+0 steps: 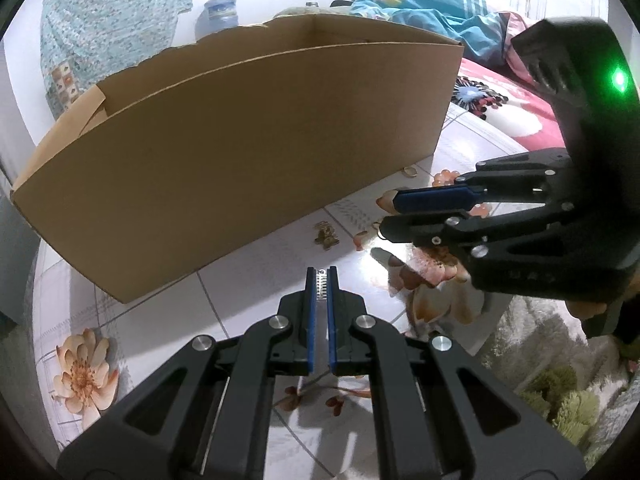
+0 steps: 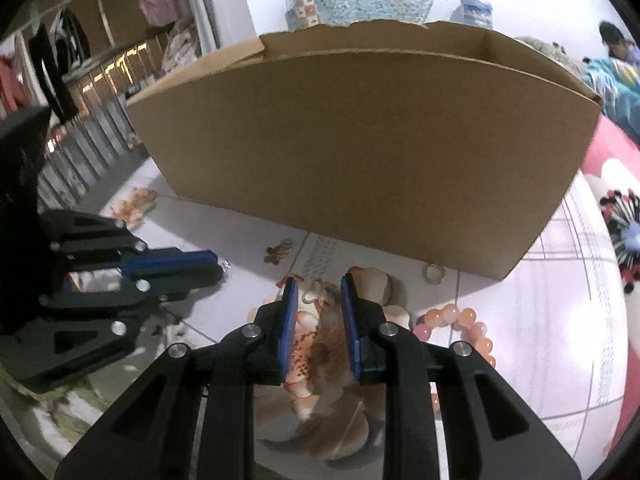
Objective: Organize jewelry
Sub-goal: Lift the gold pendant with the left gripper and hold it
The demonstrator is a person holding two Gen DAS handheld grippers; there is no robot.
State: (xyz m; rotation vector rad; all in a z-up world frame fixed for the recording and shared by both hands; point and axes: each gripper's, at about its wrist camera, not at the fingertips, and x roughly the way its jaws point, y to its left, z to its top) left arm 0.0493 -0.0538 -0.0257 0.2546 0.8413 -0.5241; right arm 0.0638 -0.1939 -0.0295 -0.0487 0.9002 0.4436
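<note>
Holding: left tool (image 1: 321, 276) clamped on a small silver clip (image 1: 321, 285), just before the cardboard box (image 1: 248, 152).
Right tool (image 2: 319, 286): pads apart, empty, nearer the gold ring (image 2: 309, 298).
Box: ahead, above both.

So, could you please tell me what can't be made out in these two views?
- Inside of the cardboard box: hidden in both views by its tall front wall.
- Small silver piece in the left gripper: too small to identify, jaws cover its sides.
- Bead bracelet: right wrist view, partly hidden behind the right gripper.
- Gold cluster: too small to name.
</note>
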